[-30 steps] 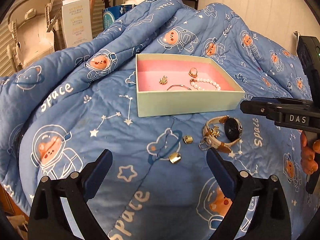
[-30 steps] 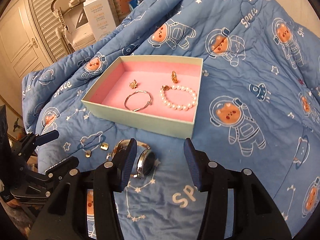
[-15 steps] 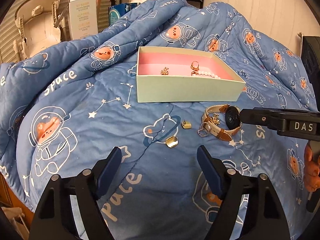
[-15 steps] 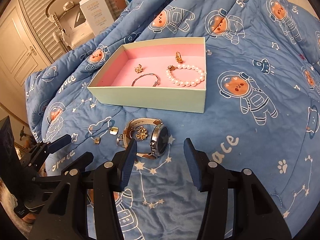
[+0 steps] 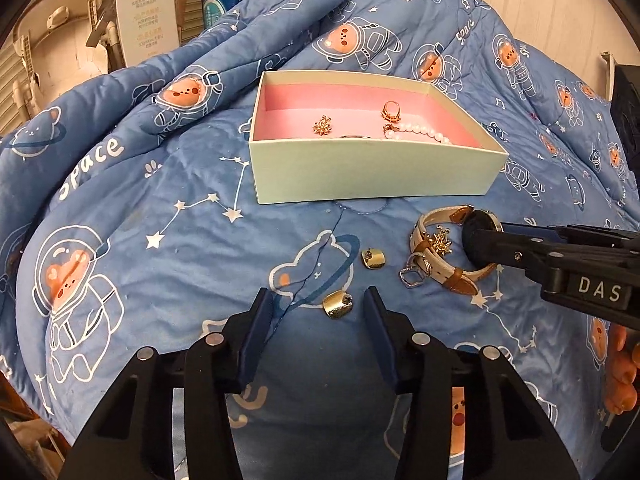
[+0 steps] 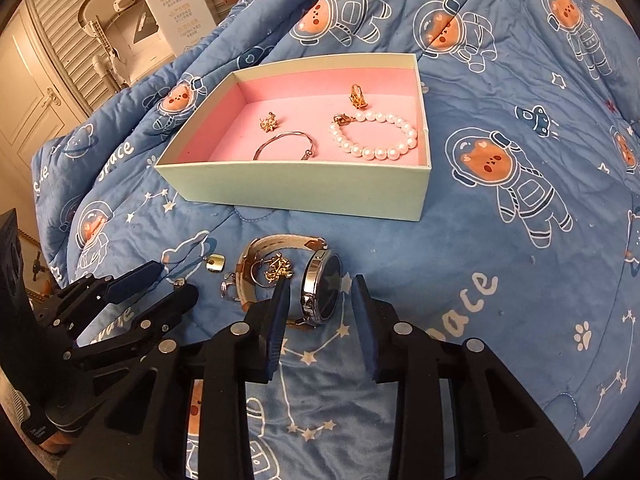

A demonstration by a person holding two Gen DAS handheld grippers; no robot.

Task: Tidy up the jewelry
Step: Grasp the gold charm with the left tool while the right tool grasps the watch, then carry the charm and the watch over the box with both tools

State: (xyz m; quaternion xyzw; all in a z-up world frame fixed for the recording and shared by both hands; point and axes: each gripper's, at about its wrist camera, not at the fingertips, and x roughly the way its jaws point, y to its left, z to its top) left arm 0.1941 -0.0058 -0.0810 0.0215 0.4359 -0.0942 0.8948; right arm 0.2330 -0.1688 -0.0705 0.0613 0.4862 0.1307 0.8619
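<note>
A mint box [image 5: 376, 176] with a pink lining holds a pearl bracelet [image 6: 376, 136], a silver bangle [image 6: 284, 144], a gold star earring [image 6: 269, 122] and a gold ring [image 6: 356, 96]. In front of it on the quilt lie a cream-strapped watch [image 6: 324, 288], a gold star earring [image 6: 278, 268] on its strap, a silver ring [image 6: 228, 290] and two square gold earrings [image 5: 338, 305] [image 5: 374, 258]. My left gripper [image 5: 318, 304] is closing around the nearer square earring without touching it. My right gripper [image 6: 320, 288] is closing around the watch face, with gaps on both sides.
A blue space-bear quilt [image 5: 160, 240] covers the whole surface and rises in folds behind the box. A white carton [image 5: 146, 12] and a cream high chair [image 5: 52, 52] stand beyond the quilt at the back left. Fingers of a person's hand [image 5: 620, 364] show at the right edge.
Both grippers have come down toward the quilt and narrowed. The left one now straddles the near square earring and the right one straddles the watch face.
</note>
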